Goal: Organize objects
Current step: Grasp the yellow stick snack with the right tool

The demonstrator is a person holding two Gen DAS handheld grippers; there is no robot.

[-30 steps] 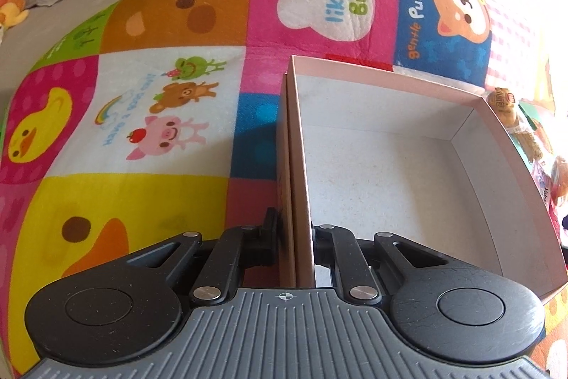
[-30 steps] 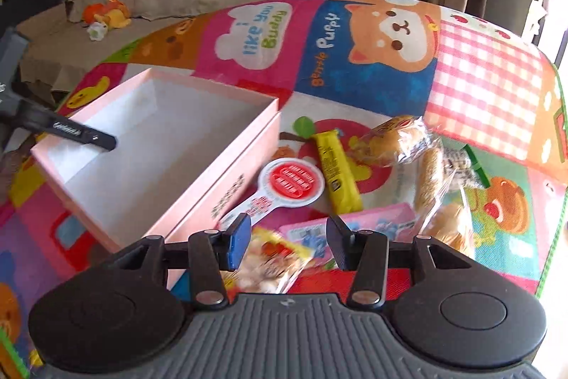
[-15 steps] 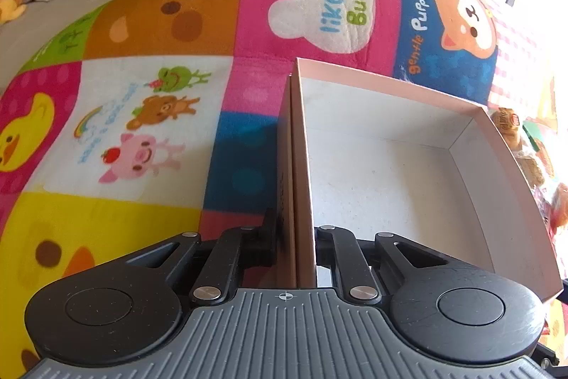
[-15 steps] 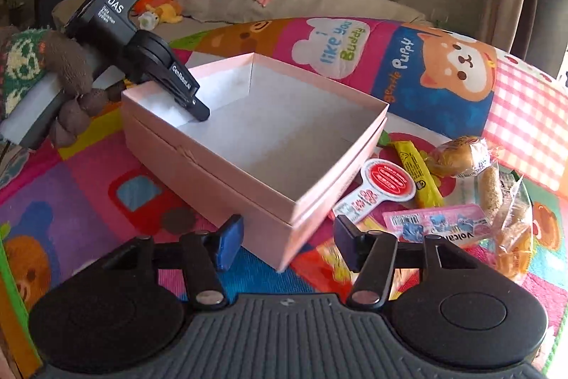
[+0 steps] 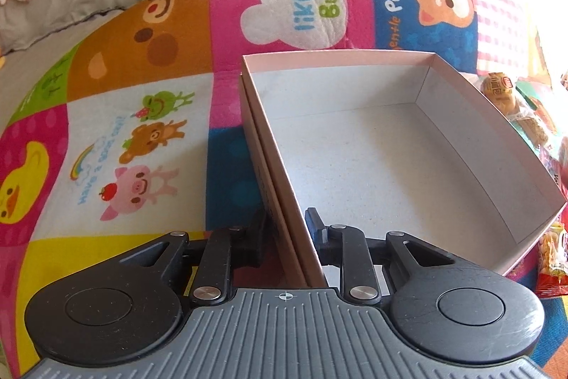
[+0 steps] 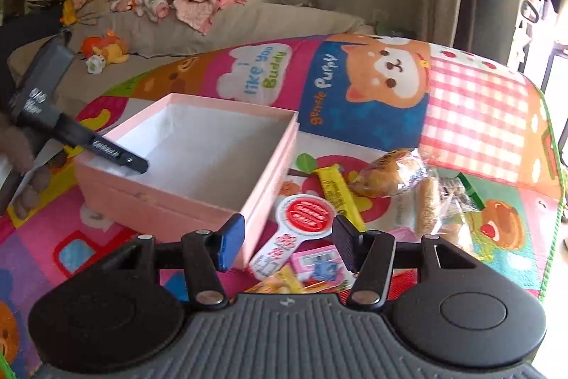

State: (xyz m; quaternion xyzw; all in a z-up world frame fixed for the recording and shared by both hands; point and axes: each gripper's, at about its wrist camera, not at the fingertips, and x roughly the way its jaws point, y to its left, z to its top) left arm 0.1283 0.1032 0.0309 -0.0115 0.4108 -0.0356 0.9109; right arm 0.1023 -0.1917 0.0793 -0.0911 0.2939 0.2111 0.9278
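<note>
The open pink cardboard box sits on the colourful animal-print play mat. The left claw straddles its near wall, jaws opening, pads apart from it. The right claw hangs open near the box corner, above the wrapped snack packets.

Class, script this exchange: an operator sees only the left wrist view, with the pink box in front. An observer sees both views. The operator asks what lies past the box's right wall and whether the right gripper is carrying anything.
Operator: What lies on the mat past the box's right wall?
Observer: A yellow bar and a red-and-white round-headed packet lie on the mat just beside the box.
Operator: Is the right gripper carrying anything?
Observer: No. The right gripper is open with nothing held, close to the box's near corner.
</note>
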